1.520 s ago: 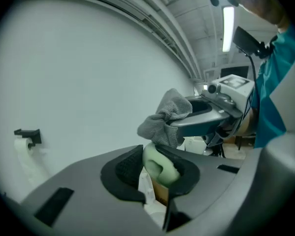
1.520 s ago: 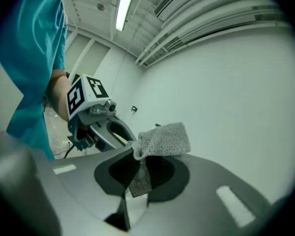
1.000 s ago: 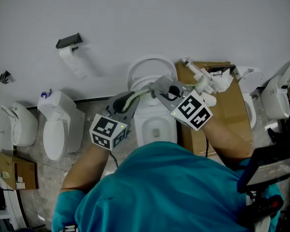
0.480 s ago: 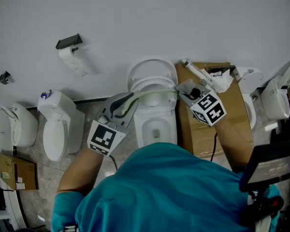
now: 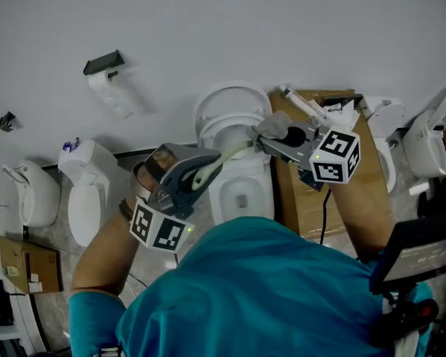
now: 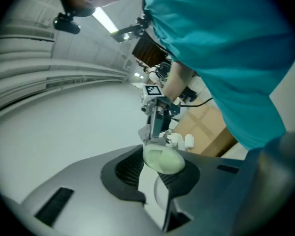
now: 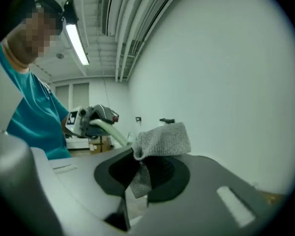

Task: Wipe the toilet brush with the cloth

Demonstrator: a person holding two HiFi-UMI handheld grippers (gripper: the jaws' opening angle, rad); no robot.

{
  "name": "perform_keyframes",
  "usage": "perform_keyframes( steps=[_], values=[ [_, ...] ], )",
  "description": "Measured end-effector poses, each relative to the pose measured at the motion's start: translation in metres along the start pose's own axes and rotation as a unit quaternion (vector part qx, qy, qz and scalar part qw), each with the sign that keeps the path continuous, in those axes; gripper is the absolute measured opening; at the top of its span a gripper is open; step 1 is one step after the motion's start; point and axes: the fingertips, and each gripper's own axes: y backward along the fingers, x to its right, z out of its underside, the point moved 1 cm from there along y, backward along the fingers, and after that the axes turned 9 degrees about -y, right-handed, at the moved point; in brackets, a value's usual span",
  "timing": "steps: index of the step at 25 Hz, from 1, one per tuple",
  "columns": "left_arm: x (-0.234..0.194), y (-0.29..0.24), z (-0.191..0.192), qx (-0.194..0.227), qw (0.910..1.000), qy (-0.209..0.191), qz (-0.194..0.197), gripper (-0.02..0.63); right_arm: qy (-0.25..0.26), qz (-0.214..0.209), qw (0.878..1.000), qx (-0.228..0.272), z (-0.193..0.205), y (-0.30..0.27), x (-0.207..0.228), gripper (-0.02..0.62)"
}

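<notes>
Grey cloth (image 7: 162,139), pinched in the right gripper's (image 5: 273,135) jaws, sits against the pale green toilet brush (image 5: 234,152). The left gripper's (image 5: 199,172) jaws clamp its other end, above the toilet (image 5: 241,195). We judge wiping under way, with most of the shaft left.

Left tool (image 5: 206,169) at centre-left of the head view, tilted, marker cube lowest, jaws clamped on brush handle (image 6: 162,160); right tool (image 5: 269,132) at upper centre-right, jaws pinching cloth (image 7: 162,140); both forearms reach up from bottom, tools pointing at each other.
</notes>
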Motion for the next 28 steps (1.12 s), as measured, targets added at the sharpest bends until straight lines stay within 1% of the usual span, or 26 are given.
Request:
perform_keyframes(
  steps=[2, 3, 5, 8, 10, 14, 21, 28],
  values=[
    [0.007, -0.004, -0.003, 0.001, 0.9991, -0.040, 0.018, 0.067, -0.008, -0.054, 0.998, 0.014, -0.018, -0.008, -0.022, 0.039],
    [0.010, -0.006, -0.003, 0.001, 0.9983, -0.052, 0.025, 0.067, -0.007, -0.074, 0.997, 0.016, -0.025, -0.013, -0.032, 0.039],
    [0.015, -0.009, -0.003, 0.000, 0.9974, -0.064, 0.034, 0.067, 0.003, -0.106, 0.994, 0.010, -0.034, -0.021, -0.053, 0.038],
    [0.017, -0.012, -0.004, -0.003, 0.9972, -0.066, 0.034, 0.067, 0.021, -0.138, 0.990, -0.011, -0.036, -0.034, -0.076, 0.038],
    [0.015, -0.012, -0.004, -0.006, 0.9973, -0.066, 0.030, 0.067, 0.022, -0.143, 0.989, -0.021, -0.033, -0.038, -0.078, 0.038],
    [0.014, -0.007, -0.002, -0.017, 0.9972, -0.070, 0.021, 0.067, 0.001, -0.130, 0.991, -0.039, -0.018, -0.038, -0.065, 0.038],
    [0.012, -0.003, 0.000, -0.021, 0.9975, -0.066, 0.015, 0.069, -0.039, -0.078, 0.994, -0.063, 0.012, -0.031, -0.021, 0.038],
    [0.005, -0.003, 0.000, -0.018, 0.9980, -0.059, 0.012, 0.069, -0.080, -0.025, 0.992, -0.091, 0.050, -0.021, 0.026, 0.038]
  ],
)
